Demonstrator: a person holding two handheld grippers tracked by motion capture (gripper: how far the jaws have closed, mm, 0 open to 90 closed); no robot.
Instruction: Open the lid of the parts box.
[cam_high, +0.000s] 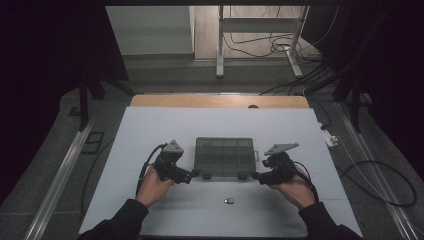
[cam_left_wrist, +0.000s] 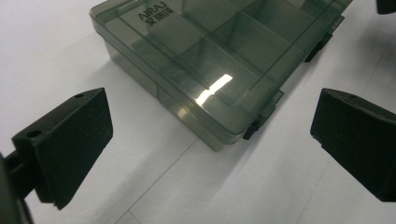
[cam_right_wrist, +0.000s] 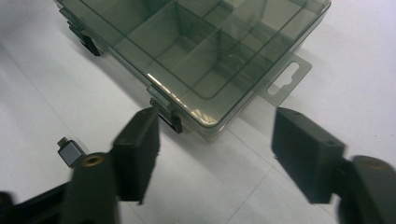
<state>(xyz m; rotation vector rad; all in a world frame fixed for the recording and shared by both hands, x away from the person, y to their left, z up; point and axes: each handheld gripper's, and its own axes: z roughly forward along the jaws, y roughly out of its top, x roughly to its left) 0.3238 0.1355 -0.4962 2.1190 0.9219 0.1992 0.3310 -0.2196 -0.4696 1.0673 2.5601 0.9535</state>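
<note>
Partly hiding behind a jaw, small adapter (cam_right_wrist: 71, 151) beside organizer box (cam_right_wrist: 196, 56).

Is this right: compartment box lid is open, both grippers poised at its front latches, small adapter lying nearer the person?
Not quite: the lid is shut. The left gripper view shows the clear lid lying flat on the compartment box with its latches down. The rest holds: the left gripper and right gripper sit at the front latches, jaws apart, and the small adapter lies nearer the person.
</note>
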